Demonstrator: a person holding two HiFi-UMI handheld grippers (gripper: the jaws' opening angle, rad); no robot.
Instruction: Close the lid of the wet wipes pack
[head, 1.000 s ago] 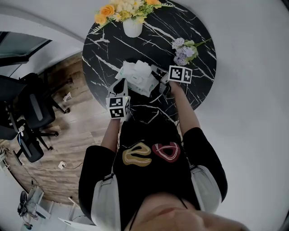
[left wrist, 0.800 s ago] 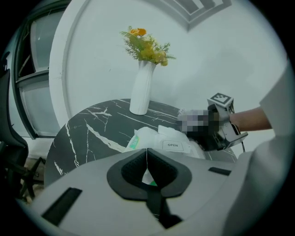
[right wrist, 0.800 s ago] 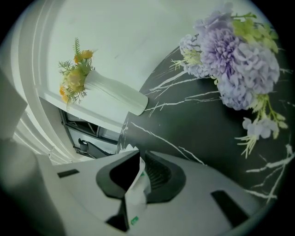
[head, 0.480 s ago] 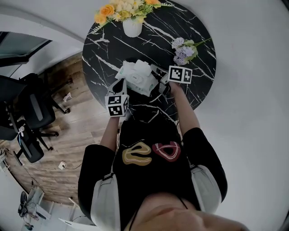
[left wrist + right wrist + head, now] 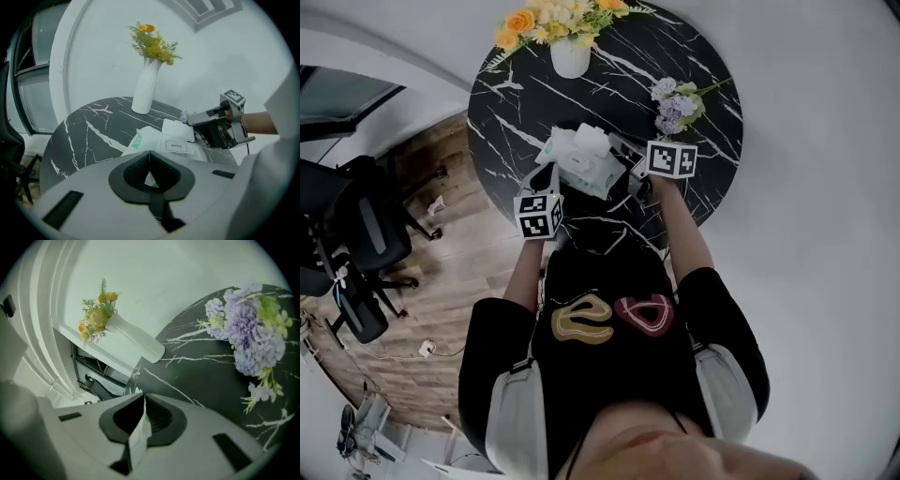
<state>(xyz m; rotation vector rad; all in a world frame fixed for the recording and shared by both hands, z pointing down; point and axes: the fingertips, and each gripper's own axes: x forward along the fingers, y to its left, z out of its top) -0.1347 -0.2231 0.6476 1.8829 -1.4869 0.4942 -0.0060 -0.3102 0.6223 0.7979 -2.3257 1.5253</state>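
On the marble table [image 5: 619, 84], the left gripper [image 5: 149, 164] pinches the wet wipes pack [image 5: 579, 155]. The right gripper [image 5: 143, 416] clamps a thin white flap, seemingly the lid [image 5: 178, 130] — raised, so closing is under way. Next: lower it and press flat.

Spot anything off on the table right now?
The wet wipes pack has its lid flipped up, open. A purple flower sprig lies flat on the marble table, loose, not in the vase.

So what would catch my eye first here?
The round black marble table with white veins, seen from above. At its middle a white wet wipes pack is pinched by the left hand-held gripper and the right hand-held gripper; a white vase of yellow flowers stands at the far edge, and purple flowers lie at the right.
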